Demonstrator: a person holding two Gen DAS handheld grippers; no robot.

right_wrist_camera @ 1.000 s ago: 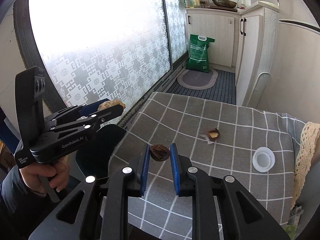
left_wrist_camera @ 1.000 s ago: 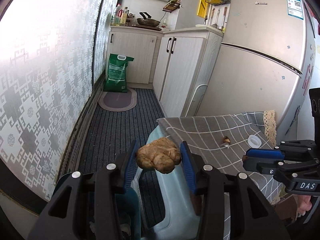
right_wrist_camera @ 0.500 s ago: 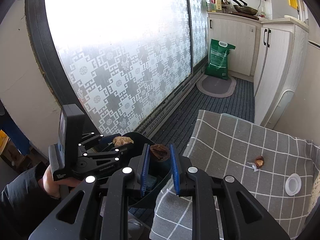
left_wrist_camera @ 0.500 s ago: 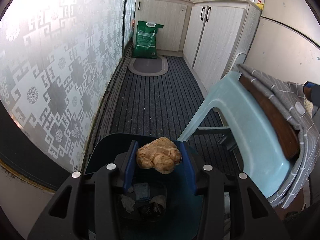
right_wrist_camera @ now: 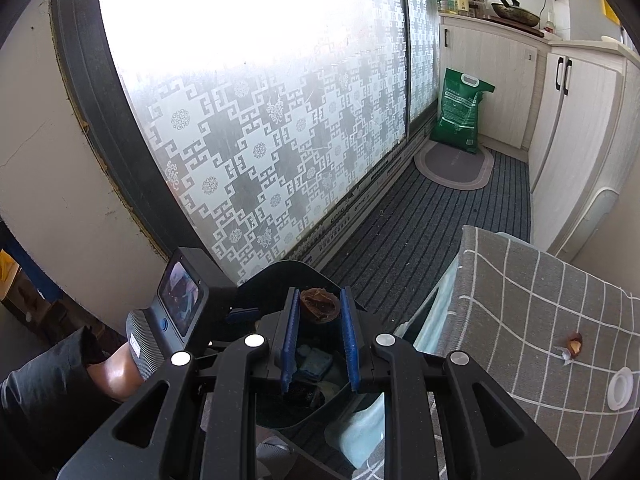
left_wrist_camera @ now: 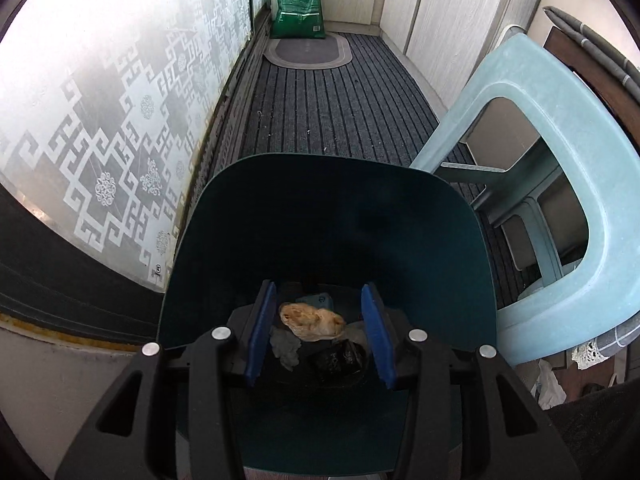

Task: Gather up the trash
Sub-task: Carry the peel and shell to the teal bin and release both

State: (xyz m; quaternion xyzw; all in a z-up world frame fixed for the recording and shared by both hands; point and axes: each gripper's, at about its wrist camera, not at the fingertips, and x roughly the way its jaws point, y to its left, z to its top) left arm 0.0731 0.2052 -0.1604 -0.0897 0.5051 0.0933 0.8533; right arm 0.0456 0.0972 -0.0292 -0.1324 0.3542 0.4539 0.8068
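Your left hand-held gripper [left_wrist_camera: 318, 334] hangs over the open mouth of the dark teal trash bin [left_wrist_camera: 328, 208]. Its jaws are opening, and the tan crumpled scrap [left_wrist_camera: 312, 320] sits between the blue pads with a clear gap on the right side. Whether the left pad touches it I cannot tell; I judge it released or all but released, dropping toward the litter on the bin floor, where a grey wad [left_wrist_camera: 285, 346] and a dark wrapper [left_wrist_camera: 338, 360] already lie.

Your right hand-held gripper [right_wrist_camera: 319, 312] is narrow and clamped on a small brown shell-like scrap [right_wrist_camera: 319, 305] at its fingertips, held above the same bin, not yet let go.

Progress: the bin holds several pieces, one more is going in, and one is waiting. Left to collect, on the grey checked cloth of the desk [right_wrist_camera: 520, 300]: a small brown scrap with a bit of wrapper [right_wrist_camera: 572, 346] near the right edge, and a white round cap [right_wrist_camera: 620, 389] just beyond it, if that counts as trash.

Against the earlier frames: a second ago the left gripper gripped the tan scrap firmly up at desk height; it has since dropped and tipped down into the bin. The right gripper has carried its scrap from over the desk to the bin, grip unchanged.
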